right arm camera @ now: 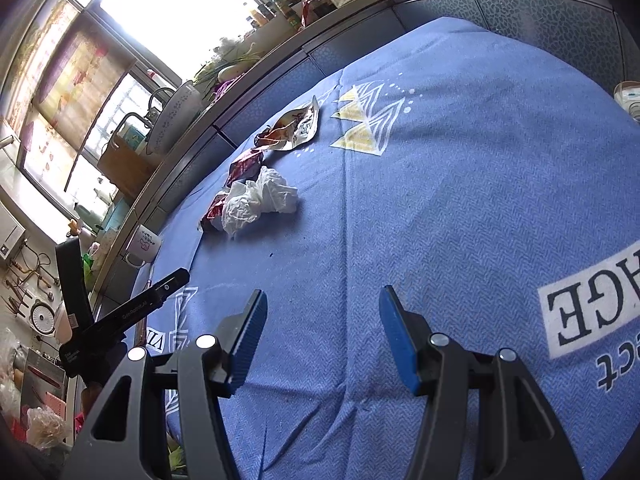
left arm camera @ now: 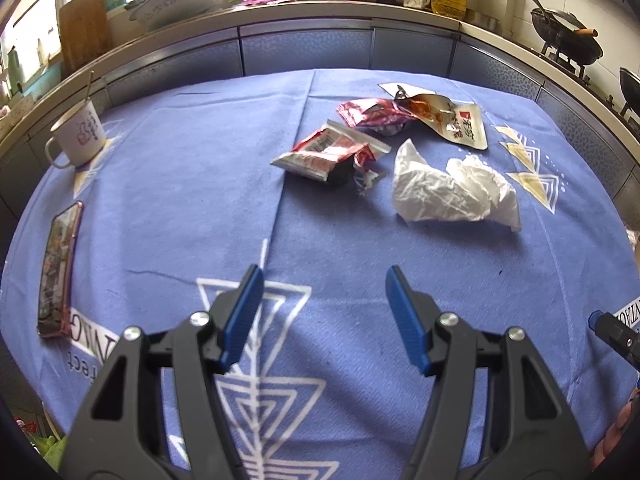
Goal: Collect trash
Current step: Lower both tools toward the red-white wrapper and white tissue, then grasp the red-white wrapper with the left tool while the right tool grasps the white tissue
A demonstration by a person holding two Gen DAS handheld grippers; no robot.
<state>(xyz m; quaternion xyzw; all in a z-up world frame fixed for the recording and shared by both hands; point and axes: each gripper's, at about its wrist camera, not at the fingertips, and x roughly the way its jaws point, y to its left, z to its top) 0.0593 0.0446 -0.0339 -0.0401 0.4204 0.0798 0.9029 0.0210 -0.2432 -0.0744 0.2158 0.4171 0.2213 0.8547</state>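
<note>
Blue patterned cloth (left arm camera: 180, 200) covers the counter, with kitchen cupboards and a sink behind it. From my left camera, going left to right: a phone (left arm camera: 58, 272) lies flat near the edge, a white mug (left arm camera: 78, 136) stands behind it, then the trash sits clustered on the far right half, namely red wrappers (left arm camera: 328, 154), a crumpled white tissue (left arm camera: 452, 192) and a torn snack pouch (left arm camera: 452, 120). My left claw (left arm camera: 324, 276) hangs wide and empty above bare cloth. My right claw (right arm camera: 322, 298) is likewise wide, holding nothing, well short of the tissue.
</note>
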